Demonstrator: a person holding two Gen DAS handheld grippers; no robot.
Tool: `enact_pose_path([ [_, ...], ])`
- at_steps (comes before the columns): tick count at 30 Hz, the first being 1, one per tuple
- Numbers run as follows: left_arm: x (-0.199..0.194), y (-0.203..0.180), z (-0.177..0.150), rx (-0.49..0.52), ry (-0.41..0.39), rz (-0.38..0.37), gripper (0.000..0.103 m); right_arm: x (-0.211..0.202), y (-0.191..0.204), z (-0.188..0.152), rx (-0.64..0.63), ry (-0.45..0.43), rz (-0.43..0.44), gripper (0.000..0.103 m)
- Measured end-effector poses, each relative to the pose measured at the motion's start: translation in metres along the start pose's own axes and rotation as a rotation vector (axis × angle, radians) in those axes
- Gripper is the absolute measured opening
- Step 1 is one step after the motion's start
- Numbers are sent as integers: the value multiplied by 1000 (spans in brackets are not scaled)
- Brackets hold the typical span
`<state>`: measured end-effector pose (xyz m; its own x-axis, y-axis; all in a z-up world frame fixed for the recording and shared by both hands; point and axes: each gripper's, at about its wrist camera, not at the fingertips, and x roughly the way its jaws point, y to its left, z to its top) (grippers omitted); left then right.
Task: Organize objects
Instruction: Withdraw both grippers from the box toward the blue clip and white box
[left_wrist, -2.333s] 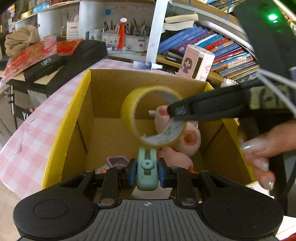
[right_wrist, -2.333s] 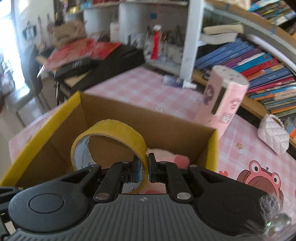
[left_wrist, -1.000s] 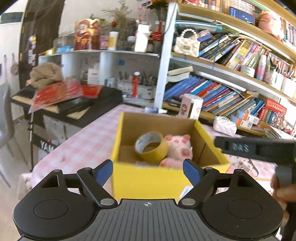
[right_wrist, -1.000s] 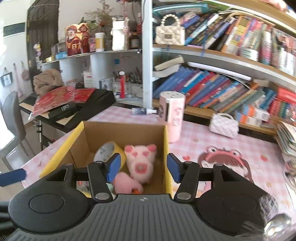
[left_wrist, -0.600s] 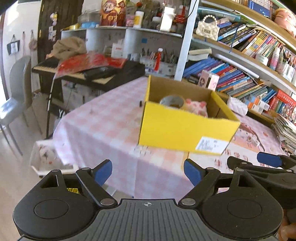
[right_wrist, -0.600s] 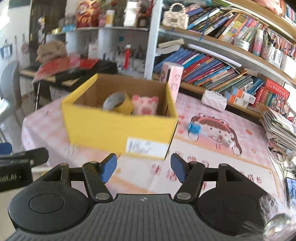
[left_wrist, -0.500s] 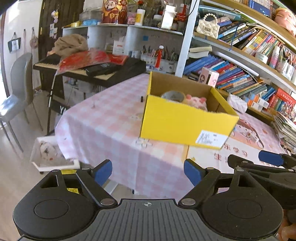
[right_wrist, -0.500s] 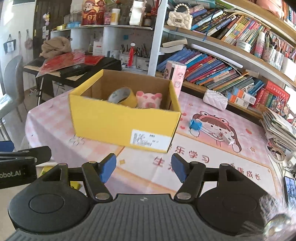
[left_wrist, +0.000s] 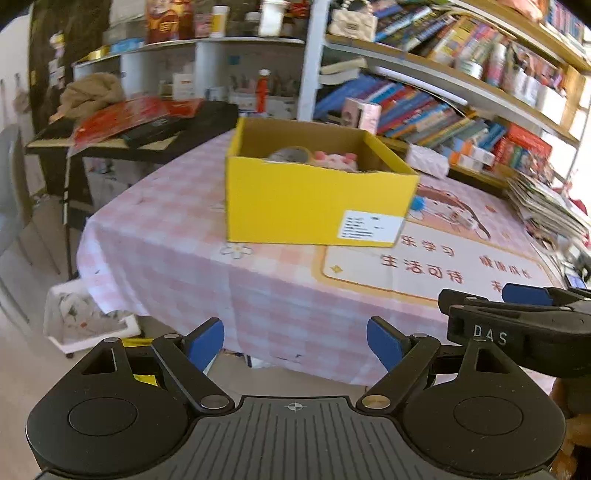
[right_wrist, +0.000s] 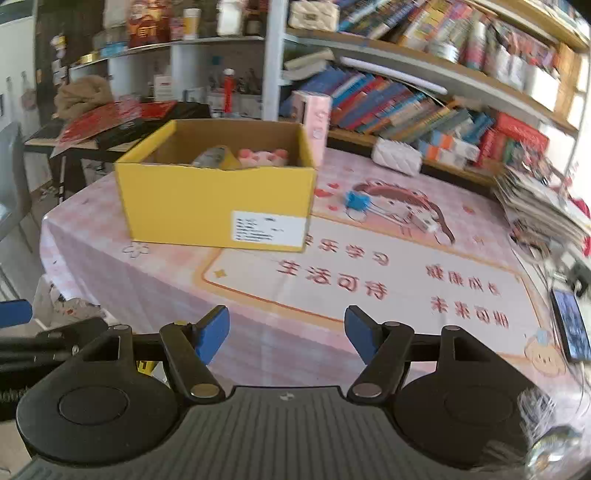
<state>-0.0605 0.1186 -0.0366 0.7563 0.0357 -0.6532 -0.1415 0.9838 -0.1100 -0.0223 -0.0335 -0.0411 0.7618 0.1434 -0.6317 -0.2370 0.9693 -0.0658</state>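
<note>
A yellow cardboard box stands on the pink checked table. A tape roll and a pink pig plush show above its rim. My left gripper is open and empty, held back off the table's near edge. My right gripper is open and empty, also back from the box; it shows at the right of the left wrist view.
A small blue object and a small white object lie on the cartoon mat right of the box. A pink carton, a white purse, bookshelves, stacked magazines and a phone surround. A keyboard stand is left.
Both grippers let go of their items into the box and drew back and down from it. The box now looks smaller and farther; both jaws are open.
</note>
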Motion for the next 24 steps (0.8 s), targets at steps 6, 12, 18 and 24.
enact_pose_path([
  [6, 14, -19, 11, 42, 12, -21, 87, 7, -23, 0, 55, 20, -21, 68],
  [12, 35, -51, 27, 82, 7, -45, 87, 18, -55, 7, 90, 29, -59, 68],
  [18, 55, -81, 44, 127, 1, -84, 87, 34, -93, 19, 152, 39, -102, 69],
  [24, 75, -103, 54, 153, 18, -112, 87, 49, -118, 29, 178, 51, -124, 69],
])
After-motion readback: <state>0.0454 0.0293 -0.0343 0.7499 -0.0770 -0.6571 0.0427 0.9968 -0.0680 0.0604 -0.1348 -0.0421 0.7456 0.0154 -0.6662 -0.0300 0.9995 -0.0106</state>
